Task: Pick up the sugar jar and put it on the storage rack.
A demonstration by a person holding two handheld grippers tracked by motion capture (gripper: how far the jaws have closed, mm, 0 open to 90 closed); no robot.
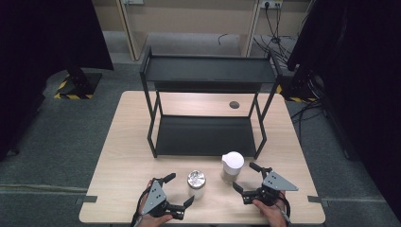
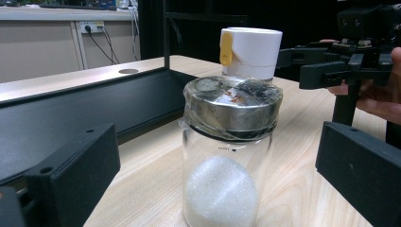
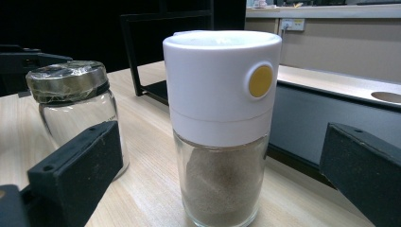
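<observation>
Gripping nothing yet: both grippers [image 1: 178,191] [image 1: 246,178] gape. You clamp each glass jar [image 2: 226,156] [image 3: 221,142] mid-body, nearside of rack [image 1: 203,135]; smooth, fragile, light.

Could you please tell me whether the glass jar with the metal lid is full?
No. The glass jar with the metal lid holds white grains only near its bottom.

The wooden table [image 1: 127,156] carries a black rack [image 1: 206,135] and two jars [image 1: 196,183].

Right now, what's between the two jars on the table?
Bare wood; in the high view the metal-lidded jar and white-capped jar stand apart on the table.
</observation>
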